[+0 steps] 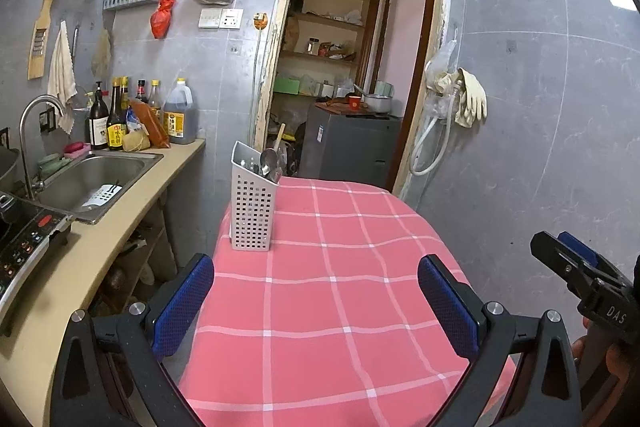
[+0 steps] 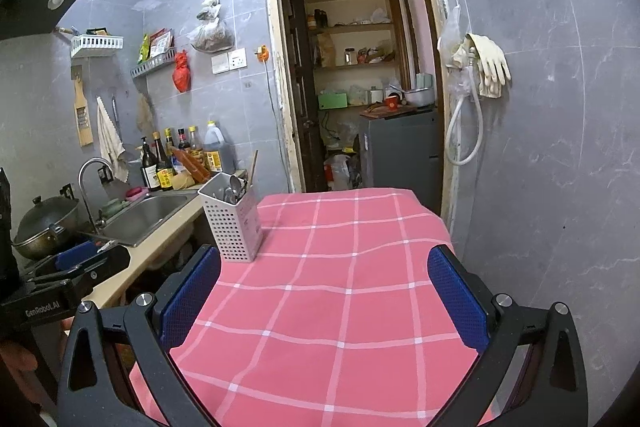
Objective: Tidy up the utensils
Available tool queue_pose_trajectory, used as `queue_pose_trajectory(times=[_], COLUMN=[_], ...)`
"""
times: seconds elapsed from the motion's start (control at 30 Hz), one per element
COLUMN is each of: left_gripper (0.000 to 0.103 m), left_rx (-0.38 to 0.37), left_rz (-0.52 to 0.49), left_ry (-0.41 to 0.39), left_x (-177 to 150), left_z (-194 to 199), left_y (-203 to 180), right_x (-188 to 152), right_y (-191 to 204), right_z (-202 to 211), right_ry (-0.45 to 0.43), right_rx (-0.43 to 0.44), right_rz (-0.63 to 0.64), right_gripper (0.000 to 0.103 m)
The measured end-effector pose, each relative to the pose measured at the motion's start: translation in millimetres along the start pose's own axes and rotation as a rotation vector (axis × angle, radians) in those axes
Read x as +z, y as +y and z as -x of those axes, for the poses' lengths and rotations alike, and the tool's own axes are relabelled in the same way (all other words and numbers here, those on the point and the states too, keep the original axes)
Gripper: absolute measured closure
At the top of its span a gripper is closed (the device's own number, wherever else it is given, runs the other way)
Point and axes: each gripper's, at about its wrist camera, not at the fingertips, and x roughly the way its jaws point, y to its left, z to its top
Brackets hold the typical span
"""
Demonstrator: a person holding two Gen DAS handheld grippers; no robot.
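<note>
A white perforated utensil holder stands upright at the far left corner of the table with the pink checked cloth. Metal spoons and a wooden handle stick out of it. My left gripper hovers open over the near part of the cloth, nothing between its blue pads. My right gripper is likewise open and empty above the cloth. Each gripper shows at the edge of the other's view, the right gripper and the left gripper.
A counter with a steel sink, sauce bottles and an induction hob runs along the left. A wok sits beside the sink. Behind the table a doorway opens onto shelves. A tiled wall with hanging gloves is on the right.
</note>
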Motion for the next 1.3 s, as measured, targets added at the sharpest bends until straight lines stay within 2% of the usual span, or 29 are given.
queue_pose_trajectory(times=[1.3], left_gripper=[0.000], left_rx=[0.014], left_rz=[0.017], left_ry=[-0.010], left_x=[-2.3], left_z=[2.1], left_y=[4.2], right_x=[1.6], right_y=[0.9], right_z=[2.5], right_ry=[0.006], right_rx=[0.002], right_rz=[-0.003], right_gripper=[0.001])
